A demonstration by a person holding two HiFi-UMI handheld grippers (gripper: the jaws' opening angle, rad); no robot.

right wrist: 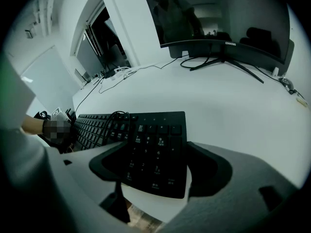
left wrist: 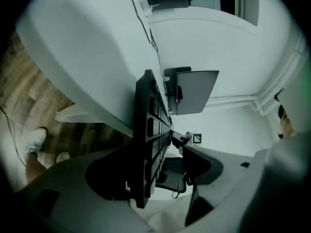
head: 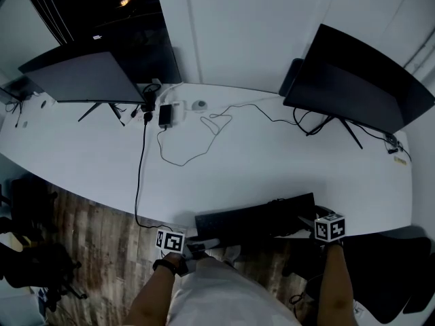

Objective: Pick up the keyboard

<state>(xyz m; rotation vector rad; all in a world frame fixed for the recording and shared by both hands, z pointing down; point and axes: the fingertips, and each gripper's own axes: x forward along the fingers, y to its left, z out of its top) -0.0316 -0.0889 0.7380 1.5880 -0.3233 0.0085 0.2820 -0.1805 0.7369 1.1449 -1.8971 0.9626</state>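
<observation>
A black keyboard point(head: 258, 216) lies along the front edge of the white table point(head: 272, 161). My left gripper point(head: 199, 244) is at its left end. In the left gripper view the keyboard point(left wrist: 146, 130) stands edge-on between the jaws of my left gripper point(left wrist: 155, 169), its underside against one pad, with a gap to the other. My right gripper point(head: 307, 221) is at the right end. In the right gripper view the number-pad end of the keyboard point(right wrist: 155, 140) sits between the wide-open jaws of my right gripper point(right wrist: 158, 164). The keyboard's own cable is coiled on its keys point(right wrist: 104, 120).
Two dark monitors stand at the back of the table, one at the left point(head: 88, 77) and one at the right point(head: 360, 80). Loose cables point(head: 197, 141) and a power adapter point(head: 165, 114) lie between them. A black chair point(head: 387, 277) stands at the lower right over a wooden floor point(head: 88, 236).
</observation>
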